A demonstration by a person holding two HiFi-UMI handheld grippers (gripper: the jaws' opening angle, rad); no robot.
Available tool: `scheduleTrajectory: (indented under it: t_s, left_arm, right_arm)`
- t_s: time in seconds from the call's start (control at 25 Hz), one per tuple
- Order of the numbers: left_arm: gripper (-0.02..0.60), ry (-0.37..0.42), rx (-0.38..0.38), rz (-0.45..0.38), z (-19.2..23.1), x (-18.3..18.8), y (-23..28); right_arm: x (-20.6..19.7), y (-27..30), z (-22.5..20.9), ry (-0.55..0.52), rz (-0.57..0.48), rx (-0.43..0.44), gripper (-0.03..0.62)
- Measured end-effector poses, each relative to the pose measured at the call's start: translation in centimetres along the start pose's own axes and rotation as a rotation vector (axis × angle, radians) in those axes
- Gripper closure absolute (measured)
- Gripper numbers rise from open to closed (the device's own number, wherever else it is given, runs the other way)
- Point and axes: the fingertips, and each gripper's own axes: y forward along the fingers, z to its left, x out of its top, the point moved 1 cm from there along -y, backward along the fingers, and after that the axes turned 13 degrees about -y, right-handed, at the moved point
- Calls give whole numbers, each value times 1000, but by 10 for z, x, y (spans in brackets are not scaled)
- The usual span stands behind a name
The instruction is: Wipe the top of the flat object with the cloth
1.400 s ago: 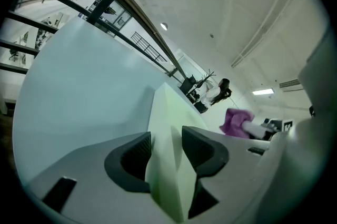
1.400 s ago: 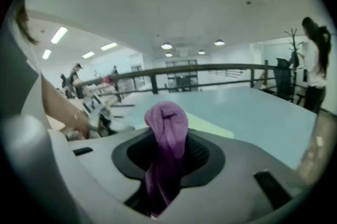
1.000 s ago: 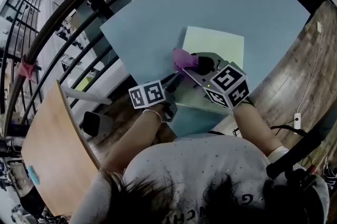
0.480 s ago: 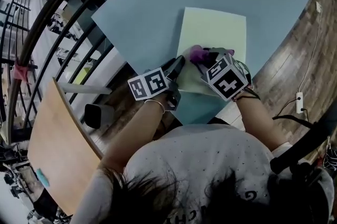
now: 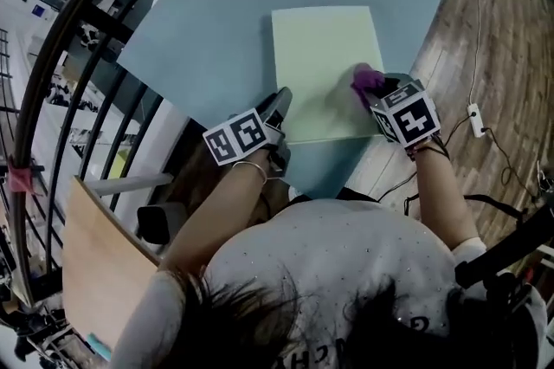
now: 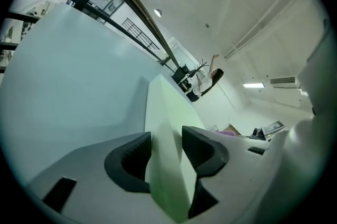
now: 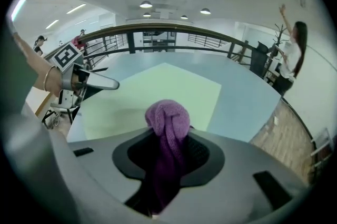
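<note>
A pale green flat board (image 5: 320,68) lies on the light blue table (image 5: 216,29), with its long sides running away from the person. The left gripper (image 6: 166,152) is at about 8 o'clock of the board, near the closer left corner. Its jaws stand quite wide and are closed on the board's edge, one pad on each face. The right gripper (image 7: 168,157) is at about 4 o'clock, at the board's right edge. Its jaws are narrow and pinch a purple cloth (image 7: 167,118). The bunched end of the cloth sticks out past the tips and rests on the board's top.
</note>
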Motion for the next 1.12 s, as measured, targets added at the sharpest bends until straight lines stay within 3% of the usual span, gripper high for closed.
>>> scheduleTrajectory:
  t_s: [0.24,0.32,0.44,0.52,0.6,0.68,0.92,1.12]
  left_arm:
    - [400,-29,-23,36,-16,-8,7]
    - [400,-39,-30,41,-17,-8,8]
    - [399,-35,-31,36,-17,-8,7]
    - [400,-22,-26,26,-19,-9,6]
    - [399,-12,-22,18,-21,-11,5]
    - [400,-5,-17,12,-22,-12,5]
    - [403,6,-20,17,-21,-11,6]
    - [407,8,-38,27,-21,-12,7]
  right_arm:
    - [-36,-32,-26,134,69,-48,482]
    - [-31,-44,-28,150,52,-56,482]
    - [21,-62,-8,131,-146,-42,477]
    - [68,-68,24,123,-326,44,473]
    - [98,-57,63,95,-405,155,471]
    - [100,-31,96,16,-333,214,470]
    - [65,3,103,-135,-77,106,477]
    - [28,-9,68,-20,-22,23,477]
